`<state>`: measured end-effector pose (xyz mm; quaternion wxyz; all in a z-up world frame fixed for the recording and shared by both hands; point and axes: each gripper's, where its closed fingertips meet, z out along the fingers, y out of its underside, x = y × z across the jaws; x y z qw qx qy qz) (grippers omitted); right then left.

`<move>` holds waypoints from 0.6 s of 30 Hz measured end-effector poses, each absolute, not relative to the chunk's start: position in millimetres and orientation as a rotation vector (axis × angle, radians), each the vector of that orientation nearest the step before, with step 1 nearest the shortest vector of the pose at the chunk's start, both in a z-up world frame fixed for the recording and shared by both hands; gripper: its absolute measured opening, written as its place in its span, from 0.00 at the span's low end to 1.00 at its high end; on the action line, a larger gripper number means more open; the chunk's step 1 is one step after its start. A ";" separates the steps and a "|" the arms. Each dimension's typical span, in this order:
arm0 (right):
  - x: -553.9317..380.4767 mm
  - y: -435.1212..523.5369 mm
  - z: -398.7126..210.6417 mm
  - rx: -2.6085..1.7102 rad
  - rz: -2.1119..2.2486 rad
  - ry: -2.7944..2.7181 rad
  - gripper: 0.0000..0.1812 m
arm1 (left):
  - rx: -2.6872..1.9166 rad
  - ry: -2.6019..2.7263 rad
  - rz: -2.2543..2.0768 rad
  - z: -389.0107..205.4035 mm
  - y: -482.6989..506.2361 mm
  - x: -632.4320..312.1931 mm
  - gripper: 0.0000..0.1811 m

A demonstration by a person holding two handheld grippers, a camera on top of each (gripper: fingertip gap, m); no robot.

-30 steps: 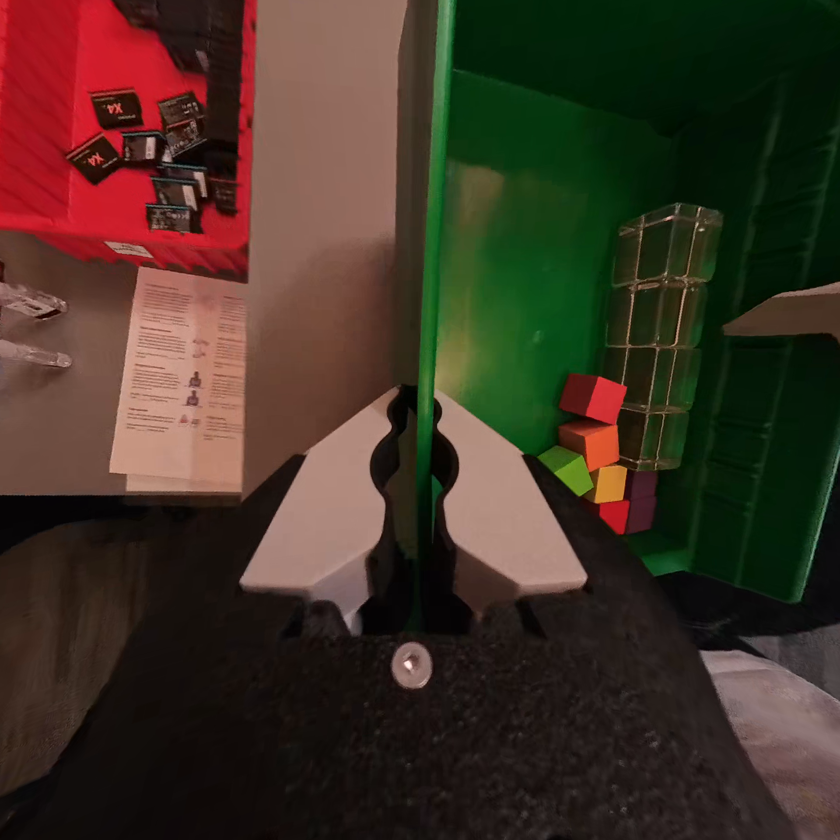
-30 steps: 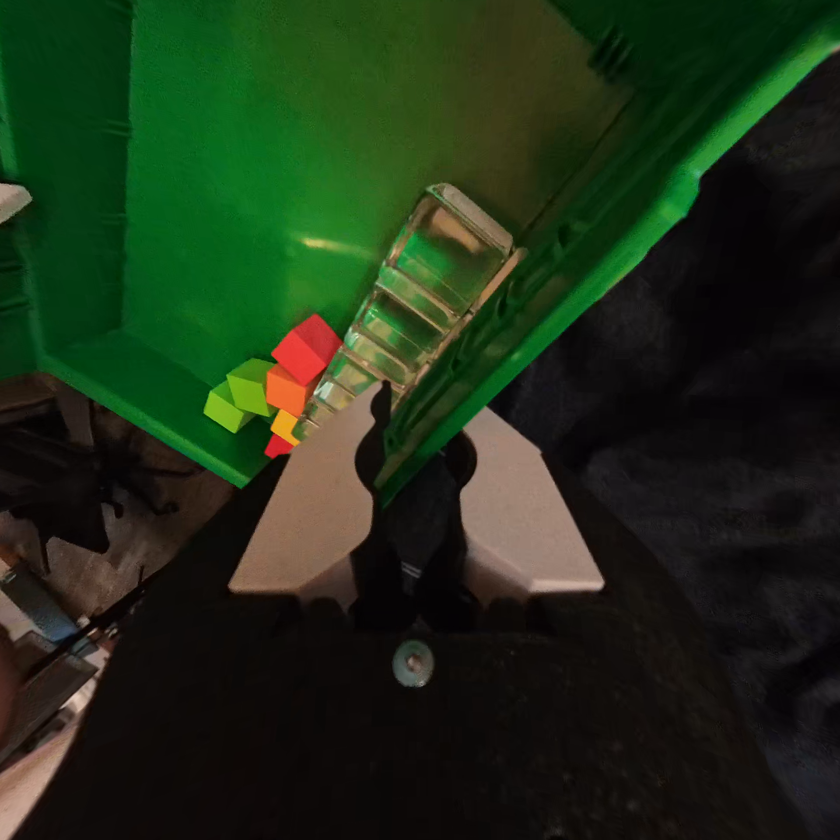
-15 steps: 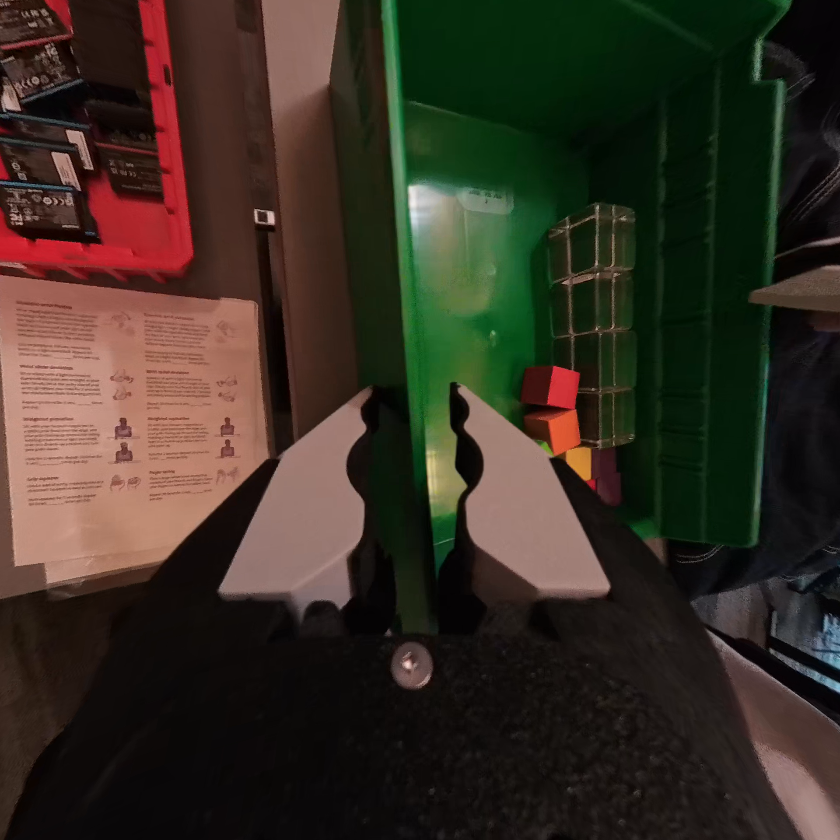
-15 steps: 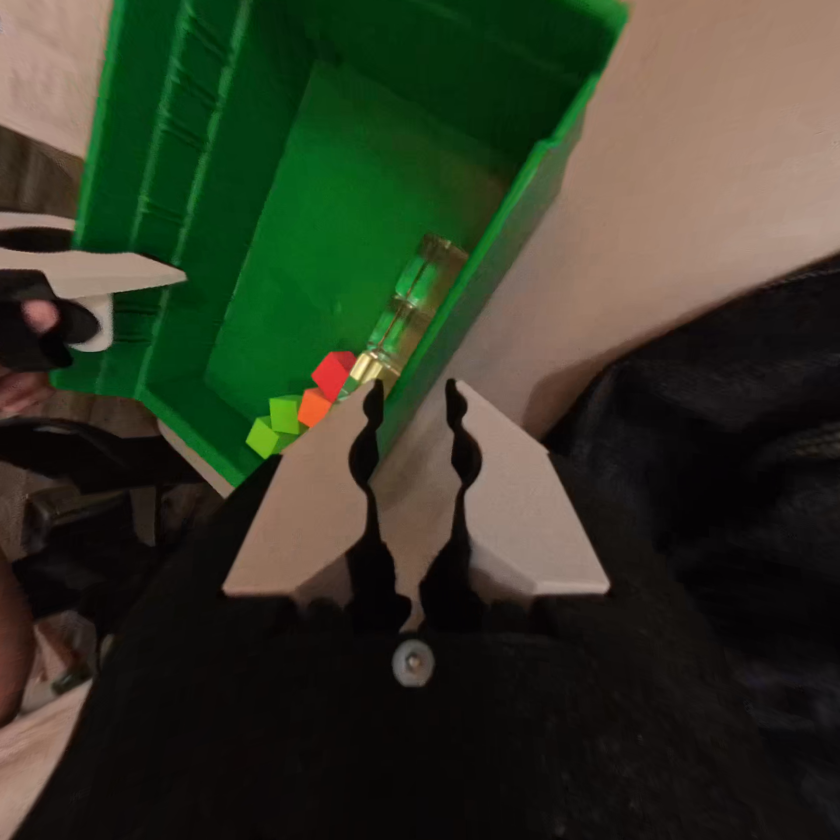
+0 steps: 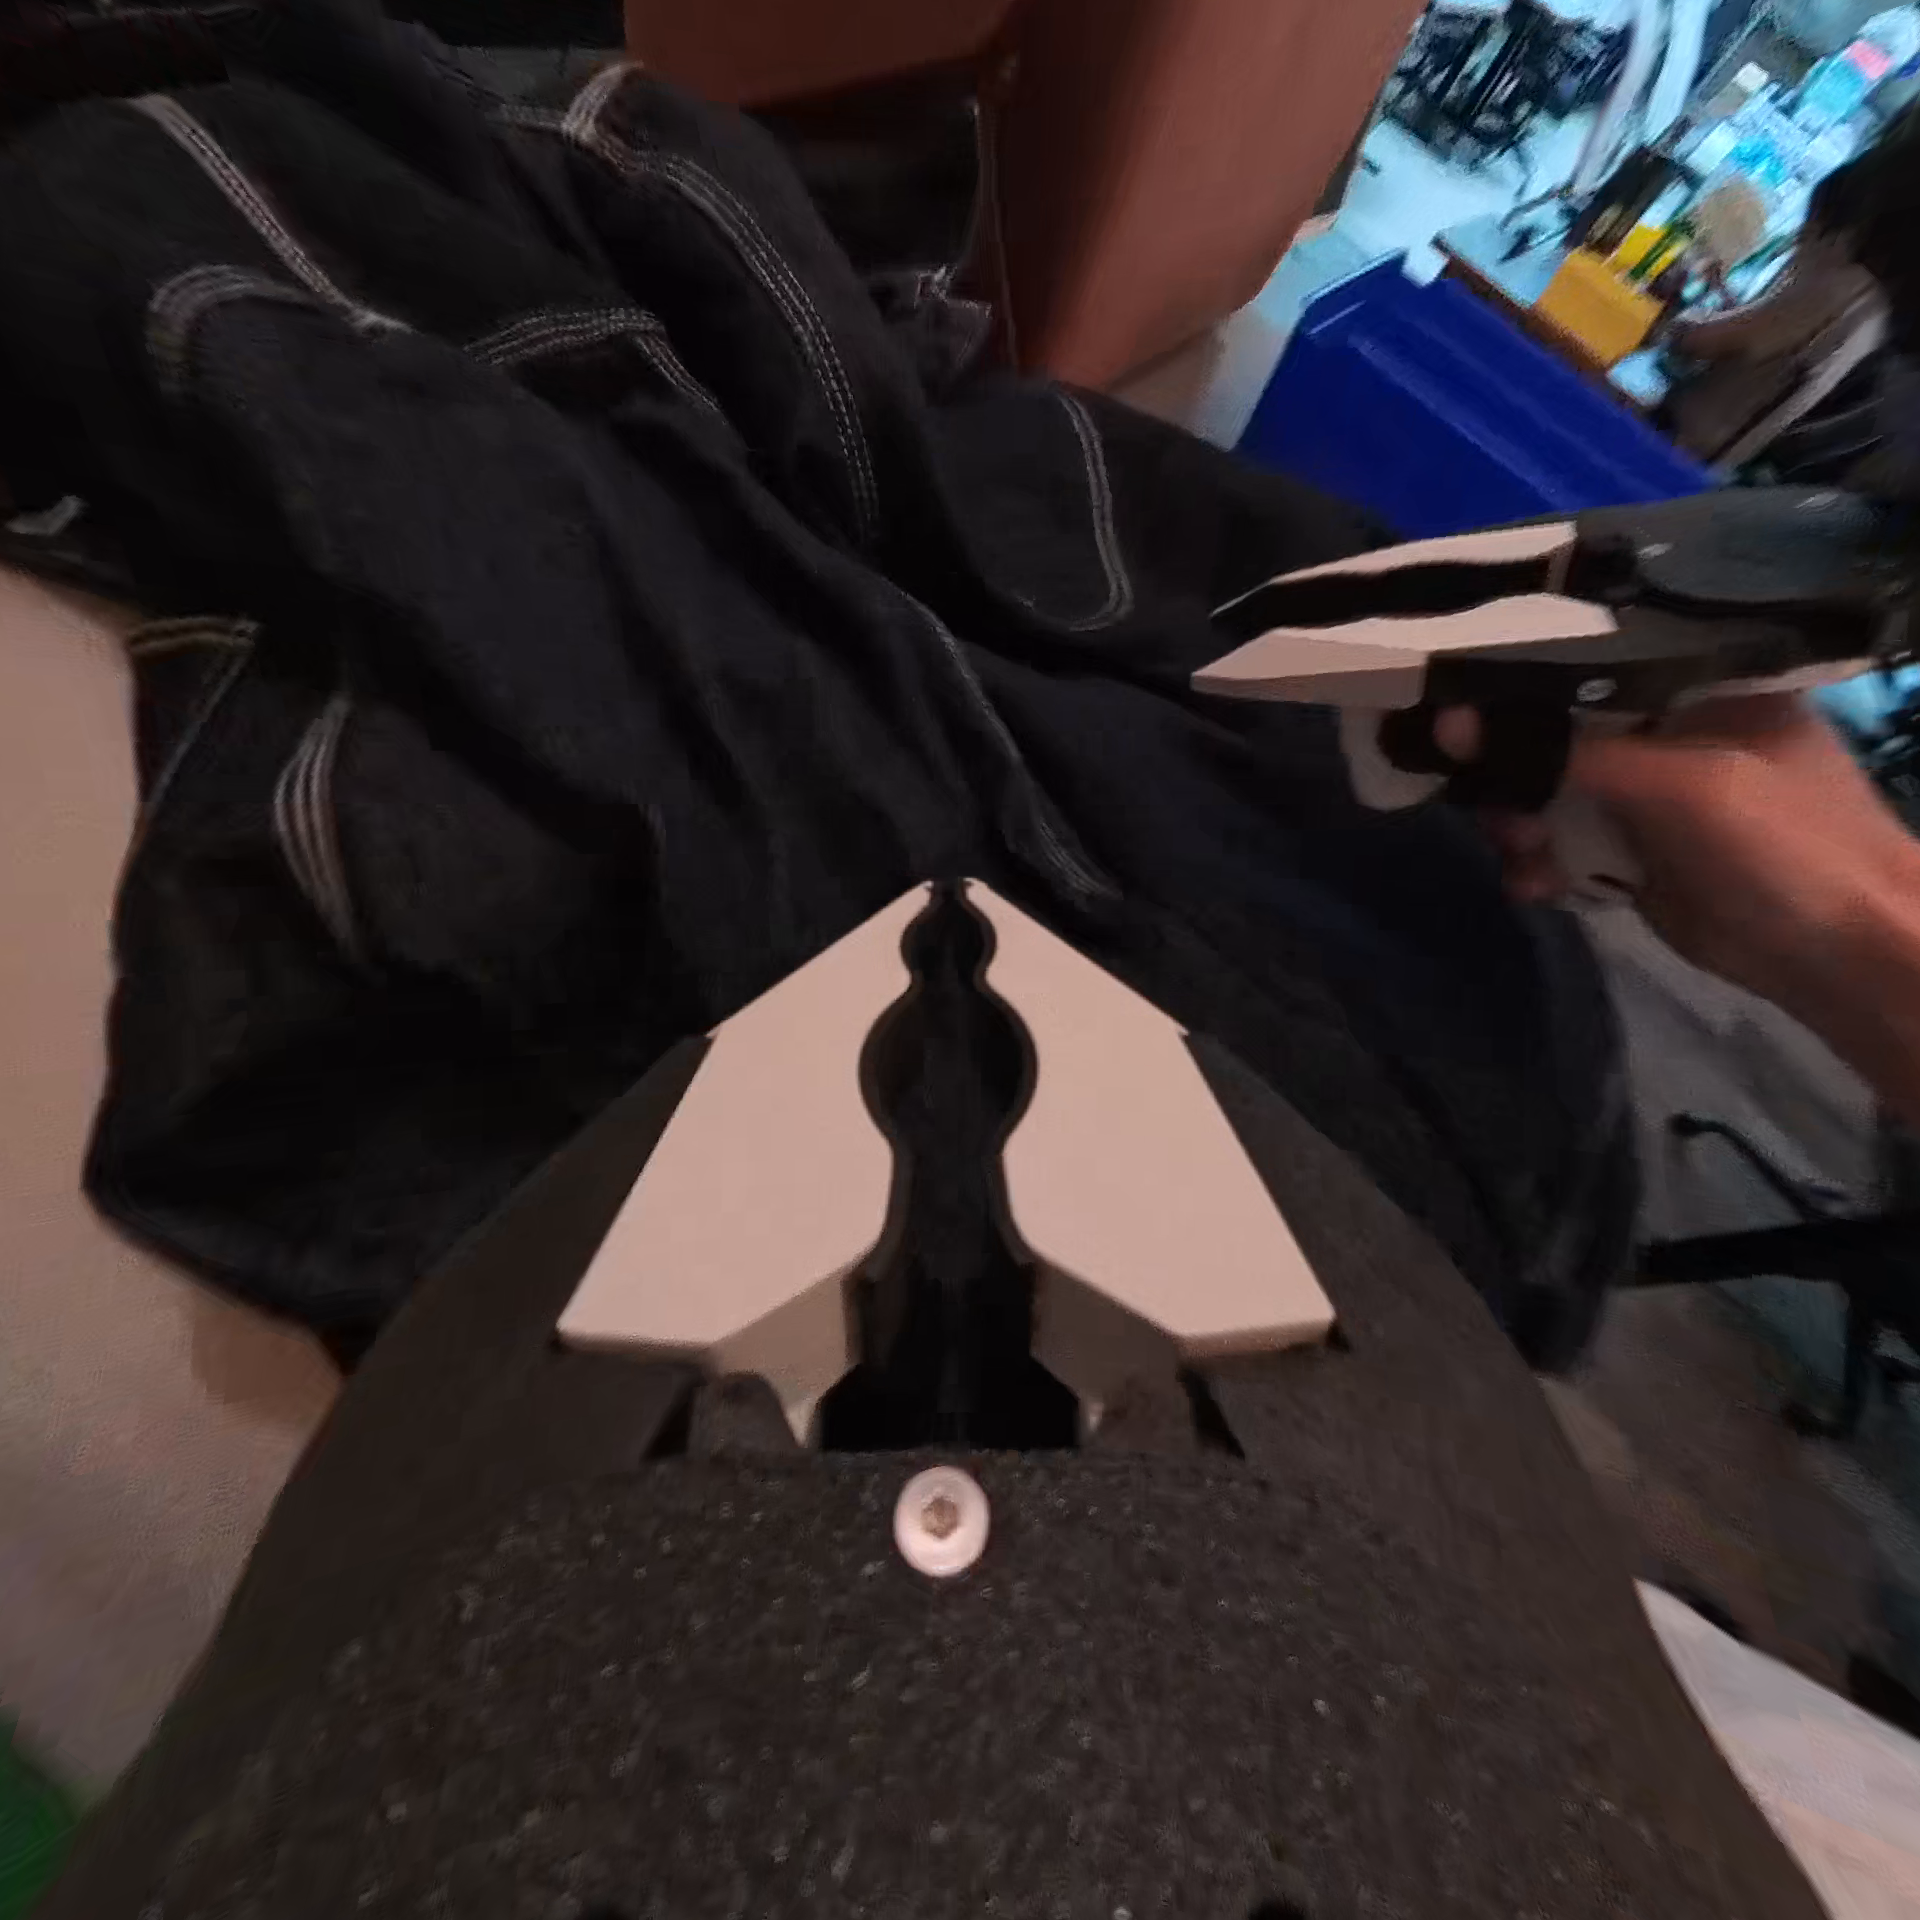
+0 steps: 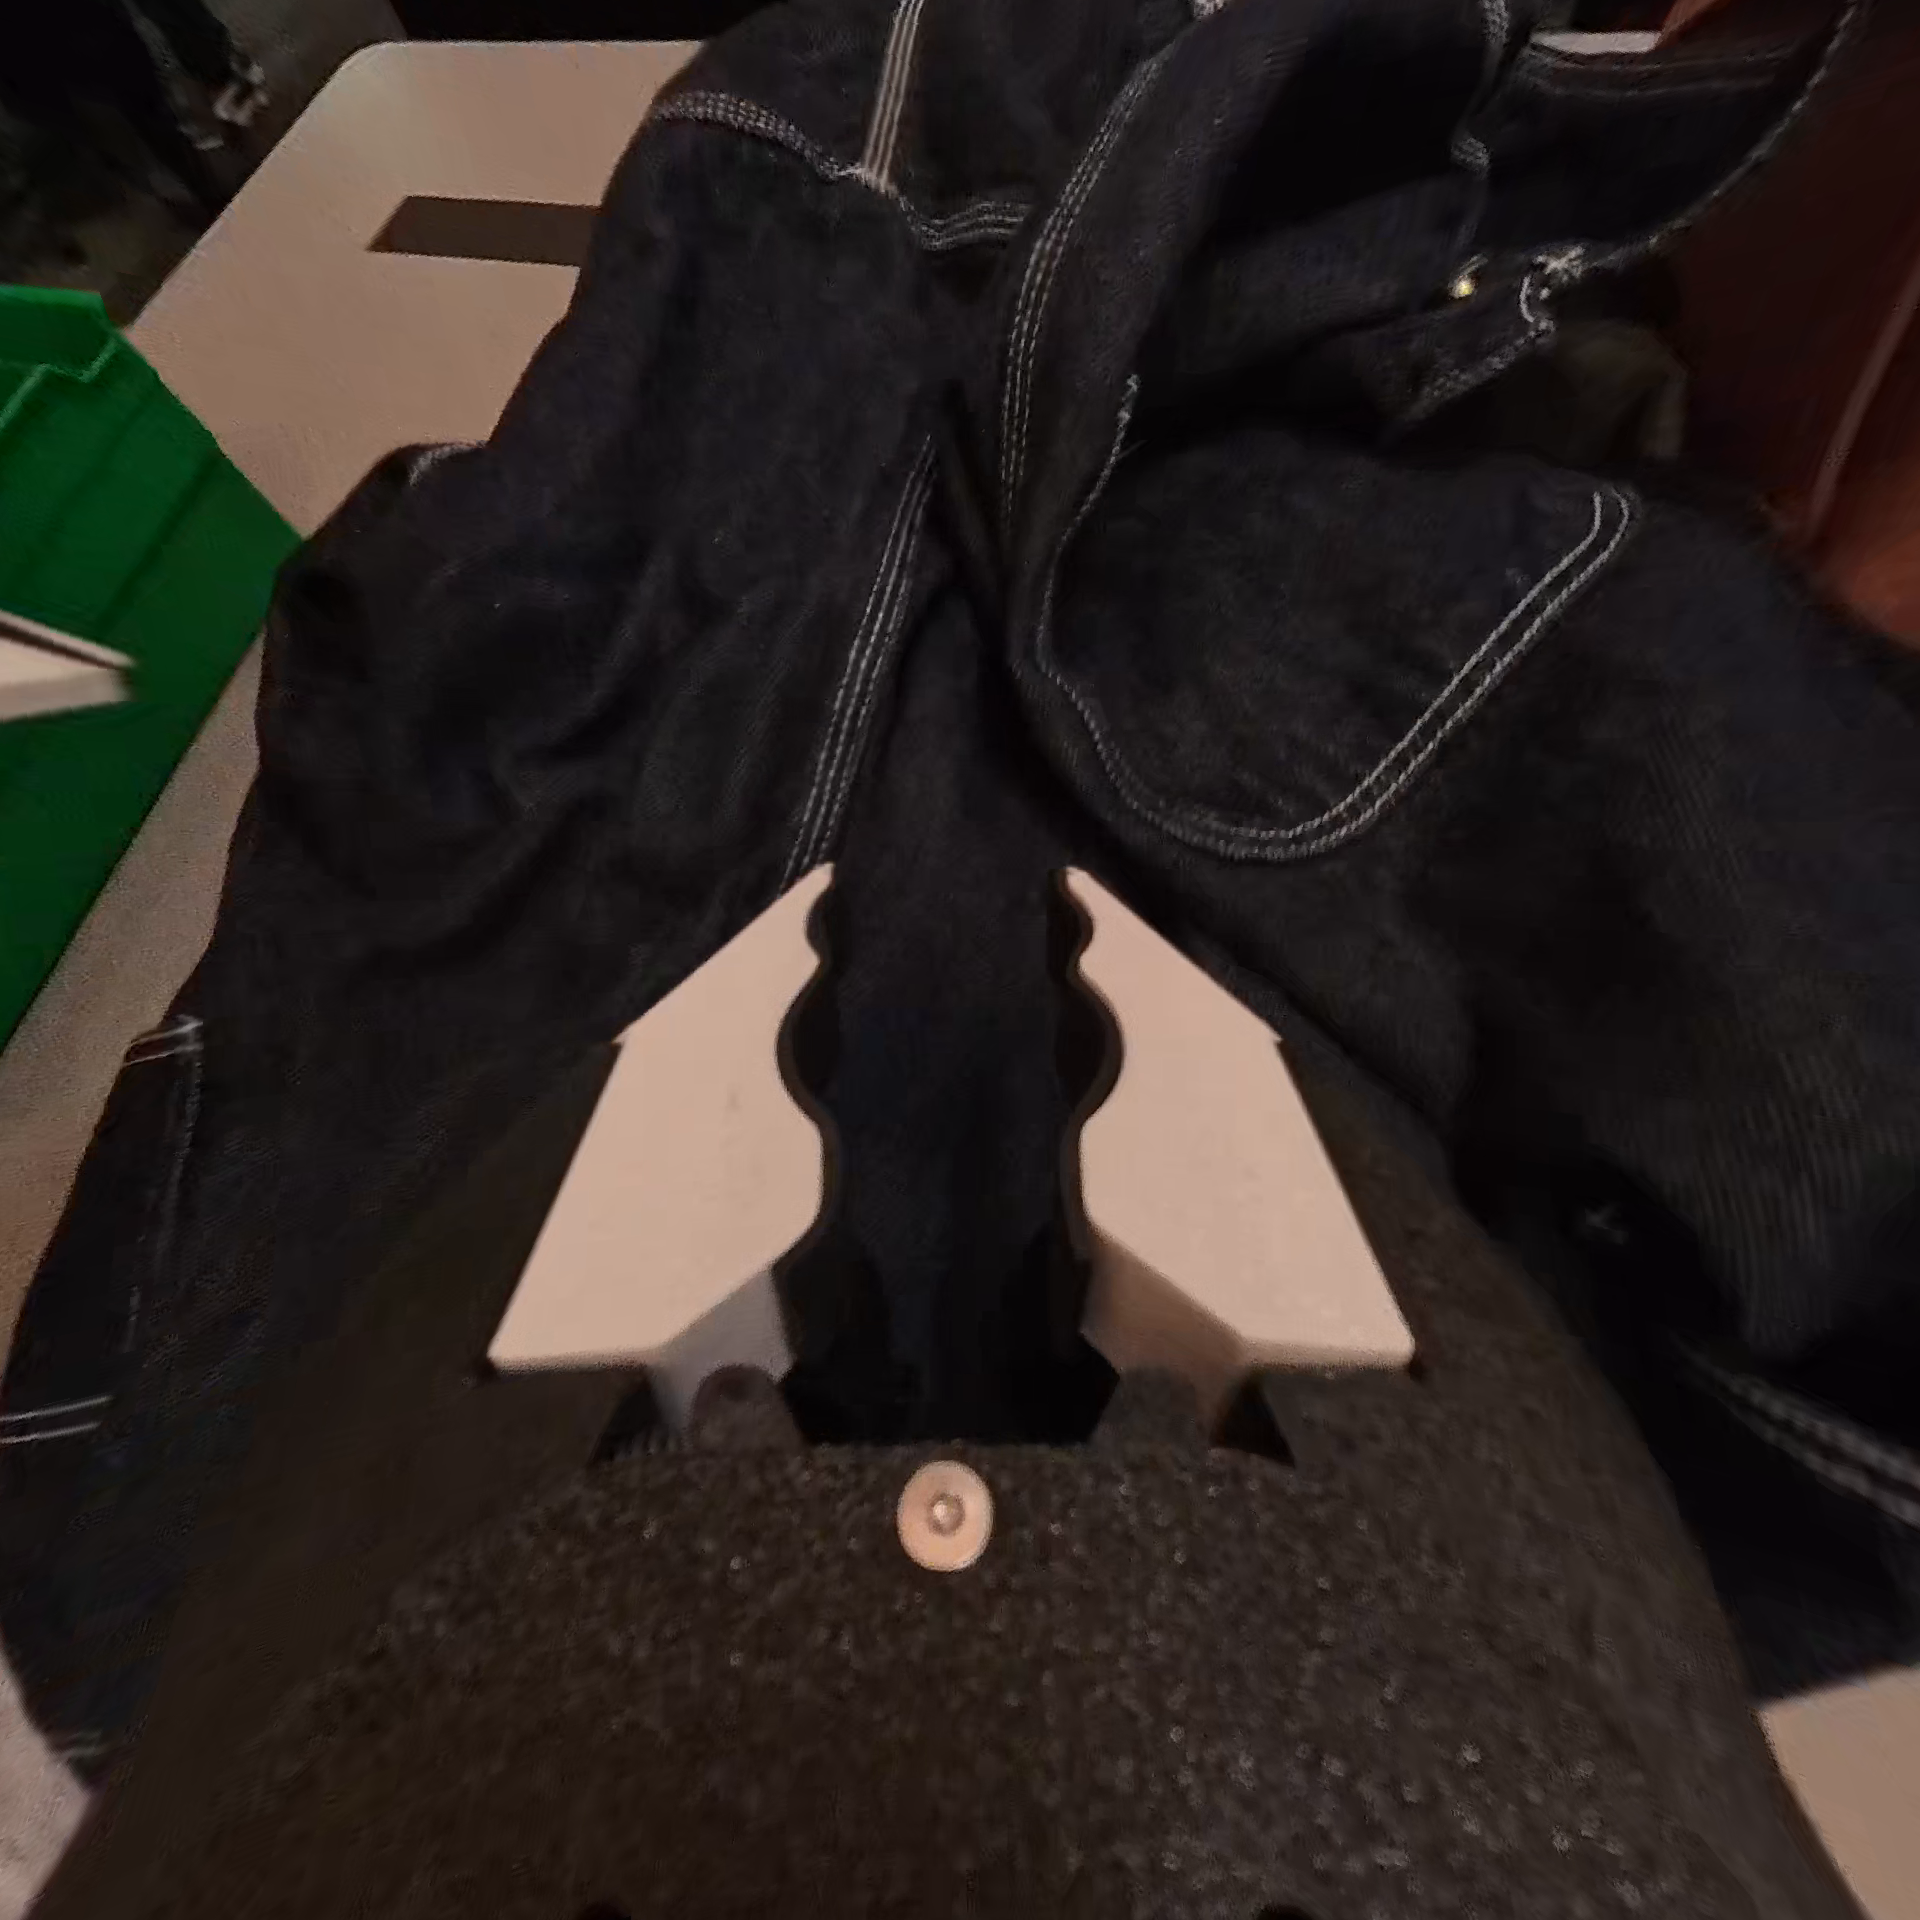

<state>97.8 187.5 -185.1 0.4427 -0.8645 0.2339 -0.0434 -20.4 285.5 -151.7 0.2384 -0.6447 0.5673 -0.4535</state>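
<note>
Two views: from the left wrist, the left gripper (image 5: pixel 948 885) has its jaws together at the dark jeans (image 5: pixel 582 582) heaped on the pale table (image 5: pixel 62 1299), with a blue bin (image 5: pixel 1455 405) beyond. From the right wrist, the right gripper (image 6: pixel 945 883) hangs over the jeans (image 6: pixel 1299 665), jaws apart, a green bin (image 6: pixel 104 540) to its left.

Dark jeans (image 6: pixel 644 623) on pale table (image 6: pixel 343 312)

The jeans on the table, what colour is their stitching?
Pale, whitish stitching on the dark jeans; the right wrist view shows it best, around the pocket.
</note>
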 end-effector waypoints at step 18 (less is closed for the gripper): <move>114.7 244.2 -236.4 -2.260 0.033 0.097 0.00 | -1.912 1.512 -0.897 -233.4 278.8 103.9 0.01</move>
